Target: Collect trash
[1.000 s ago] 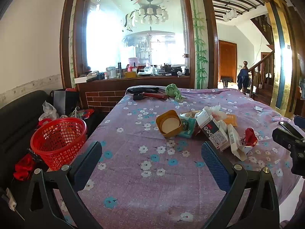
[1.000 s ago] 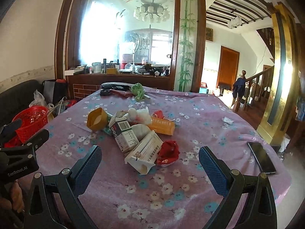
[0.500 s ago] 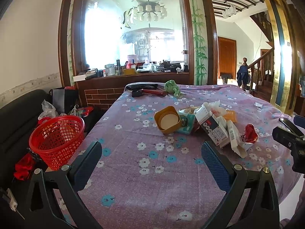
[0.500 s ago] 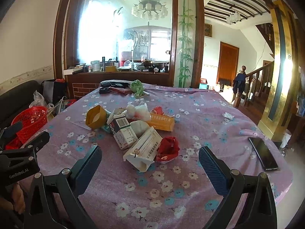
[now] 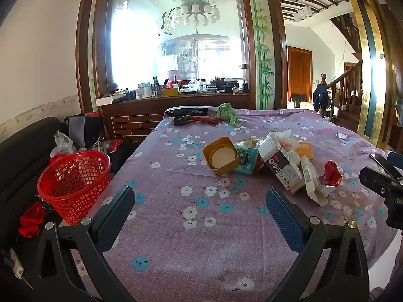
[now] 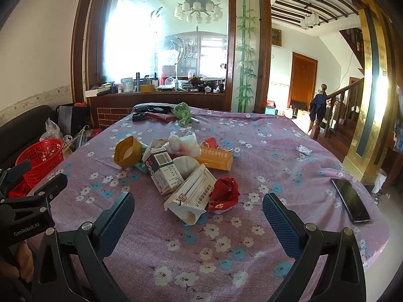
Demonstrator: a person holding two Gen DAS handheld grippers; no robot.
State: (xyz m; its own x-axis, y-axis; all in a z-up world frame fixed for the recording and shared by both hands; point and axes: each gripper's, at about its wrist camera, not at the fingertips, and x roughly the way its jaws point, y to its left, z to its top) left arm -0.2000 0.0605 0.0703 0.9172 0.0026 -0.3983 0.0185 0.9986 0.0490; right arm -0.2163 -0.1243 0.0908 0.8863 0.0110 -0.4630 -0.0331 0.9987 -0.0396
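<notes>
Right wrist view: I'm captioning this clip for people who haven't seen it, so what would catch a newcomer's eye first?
The heap of trash mid-table: a yellow cup on its side, a crumpled red wrapper nearest the camera, and an orange carton behind. All lie on the purple flowered tablecloth. A red mesh basket sits off the table's left edge, a black phone near its right edge.

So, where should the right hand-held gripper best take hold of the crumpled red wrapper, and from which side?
Probably from above, at its raised crumpled top. The red wrapper lies at the near edge of the pile, touching the white carton on its left, so the open right hand-held gripper should close front to back.
</notes>
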